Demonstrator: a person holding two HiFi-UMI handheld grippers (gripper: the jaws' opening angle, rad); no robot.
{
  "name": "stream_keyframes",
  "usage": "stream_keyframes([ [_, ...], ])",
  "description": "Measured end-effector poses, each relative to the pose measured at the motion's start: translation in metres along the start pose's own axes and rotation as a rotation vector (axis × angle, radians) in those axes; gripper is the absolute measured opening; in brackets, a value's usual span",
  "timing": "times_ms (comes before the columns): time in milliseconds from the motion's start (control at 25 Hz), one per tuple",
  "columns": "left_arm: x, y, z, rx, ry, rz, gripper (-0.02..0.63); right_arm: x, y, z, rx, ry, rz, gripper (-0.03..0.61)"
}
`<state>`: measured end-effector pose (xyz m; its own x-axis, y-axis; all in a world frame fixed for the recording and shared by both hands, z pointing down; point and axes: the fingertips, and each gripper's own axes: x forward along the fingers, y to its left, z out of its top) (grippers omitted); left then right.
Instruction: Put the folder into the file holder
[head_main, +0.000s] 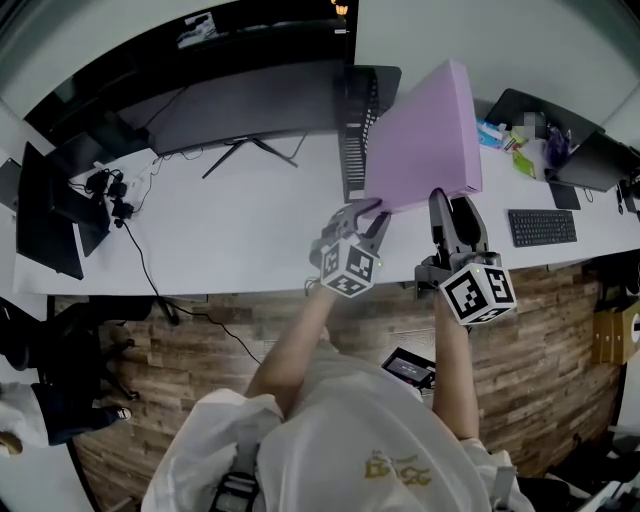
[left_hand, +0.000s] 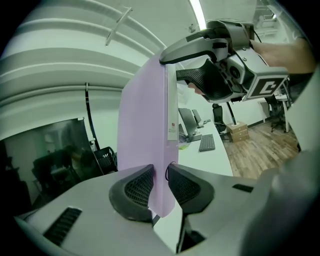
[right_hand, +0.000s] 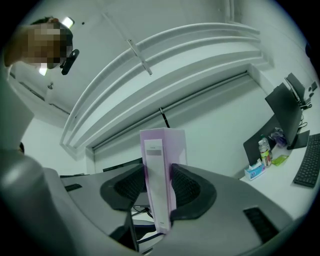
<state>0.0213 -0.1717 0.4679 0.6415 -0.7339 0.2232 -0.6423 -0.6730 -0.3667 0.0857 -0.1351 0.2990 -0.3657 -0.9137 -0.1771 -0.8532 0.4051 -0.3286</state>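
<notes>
A pale purple folder (head_main: 425, 135) is held up off the white desk (head_main: 230, 235), tilted, with both grippers at its near lower edge. My left gripper (head_main: 368, 212) is shut on its lower left corner; in the left gripper view the pads press the thin folder (left_hand: 145, 125) from both sides. My right gripper (head_main: 447, 205) is shut on the lower right part, clamping the labelled spine (right_hand: 159, 165). The black mesh file holder (head_main: 358, 120) stands on the desk just left of the folder, partly hidden behind it. The right gripper (left_hand: 172, 64) also shows high in the left gripper view.
A dark monitor (head_main: 230, 105) stands behind the file holder. A keyboard (head_main: 541, 227) lies at the right, with a tissue pack and bottles (head_main: 500, 135) behind it. A second screen (head_main: 45, 215) and cables (head_main: 115, 195) sit at the desk's left end.
</notes>
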Motion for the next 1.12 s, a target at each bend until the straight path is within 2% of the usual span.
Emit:
stream_keyframes([
  [720,0.018,0.047,-0.020,-0.096,-0.016,0.005,0.107,0.068,0.024,-0.016,-0.120,0.062,0.045,0.183],
  [1120,0.033,0.072,-0.028,-0.132,-0.034,-0.018,0.107,0.101,0.032,-0.025,-0.181,0.086,0.048,0.183],
])
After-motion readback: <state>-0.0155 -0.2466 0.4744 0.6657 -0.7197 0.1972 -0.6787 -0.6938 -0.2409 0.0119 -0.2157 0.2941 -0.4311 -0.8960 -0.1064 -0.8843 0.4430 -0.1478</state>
